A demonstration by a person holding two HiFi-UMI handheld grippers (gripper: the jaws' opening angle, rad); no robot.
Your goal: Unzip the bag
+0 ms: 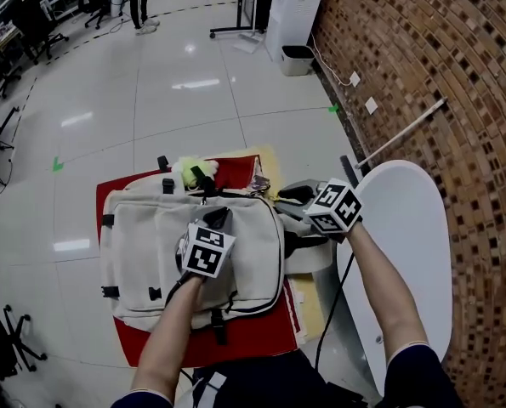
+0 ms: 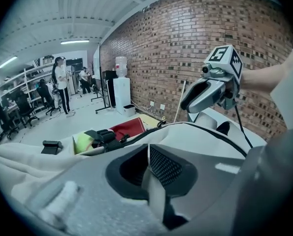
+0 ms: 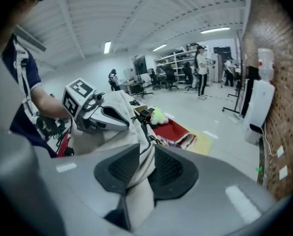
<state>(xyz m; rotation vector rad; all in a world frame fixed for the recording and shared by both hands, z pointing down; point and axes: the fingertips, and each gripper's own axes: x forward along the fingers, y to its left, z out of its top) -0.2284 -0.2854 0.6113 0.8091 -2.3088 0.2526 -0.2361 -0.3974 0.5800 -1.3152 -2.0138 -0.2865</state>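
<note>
Cream bag (image 1: 142, 253) lies mid-frame on a red mat (image 1: 253, 334); left gripper (image 1: 215, 220) pinches a fabric fold on top, right gripper (image 1: 293, 197) at its right edge gapes around loose fabric

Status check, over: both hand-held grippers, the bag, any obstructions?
Left hand-held gripper pinching a fold of the bag. Right hand-held gripper jaws apart, bag fabric between them. Bag lying on red sheet; nothing blocking it.
</note>
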